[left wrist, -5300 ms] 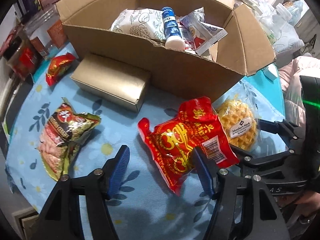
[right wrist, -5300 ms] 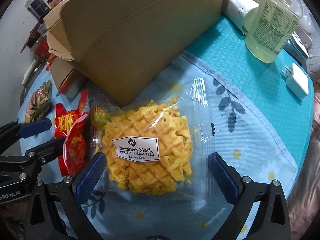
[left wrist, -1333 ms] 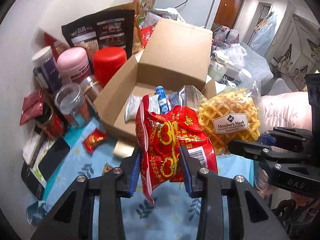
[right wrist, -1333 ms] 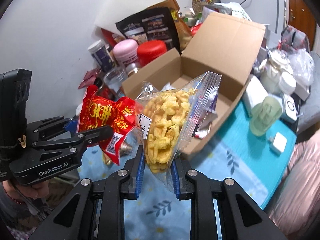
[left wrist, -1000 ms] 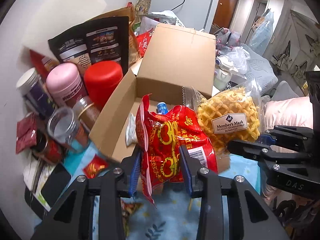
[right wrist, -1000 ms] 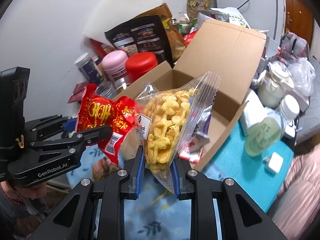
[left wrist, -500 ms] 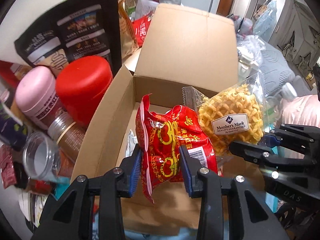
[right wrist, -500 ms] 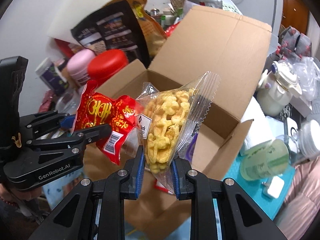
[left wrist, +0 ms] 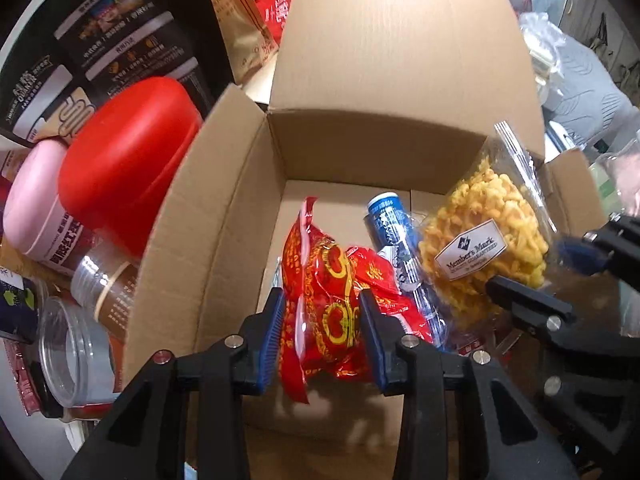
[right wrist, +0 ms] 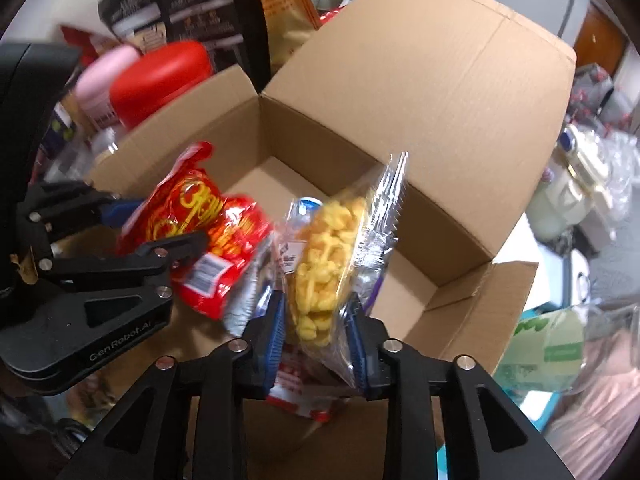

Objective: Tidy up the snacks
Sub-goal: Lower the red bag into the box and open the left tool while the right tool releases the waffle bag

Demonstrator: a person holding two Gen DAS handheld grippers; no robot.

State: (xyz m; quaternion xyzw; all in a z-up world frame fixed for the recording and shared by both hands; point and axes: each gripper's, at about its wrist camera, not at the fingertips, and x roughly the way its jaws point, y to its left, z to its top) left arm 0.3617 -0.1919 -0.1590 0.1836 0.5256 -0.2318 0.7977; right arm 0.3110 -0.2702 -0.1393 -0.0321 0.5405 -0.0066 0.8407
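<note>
My left gripper (left wrist: 322, 336) is shut on a red snack bag (left wrist: 328, 300) and holds it over the open cardboard box (left wrist: 224, 216). My right gripper (right wrist: 316, 328) is shut on a clear bag of yellow waffle (right wrist: 324, 256) and holds it over the same box (right wrist: 420, 216), just right of the red bag (right wrist: 200, 216). The waffle bag (left wrist: 484, 244) and the right gripper (left wrist: 560, 280) show at the right of the left wrist view. A blue-and-white tube (left wrist: 390, 236) and other packets lie inside the box.
A red-lidded jar (left wrist: 128, 160), a pink jar (left wrist: 32, 208), a clear jar (left wrist: 76, 344) and dark snack pouches (left wrist: 112, 32) crowd the box's left side. The raised back flap (left wrist: 400, 48) stands behind. Bottles and a green-labelled container (right wrist: 548, 344) sit to the right.
Both grippers have moved forward and down with their bags, from in front of the box to over its opening. The blue tube inside has come into view.
</note>
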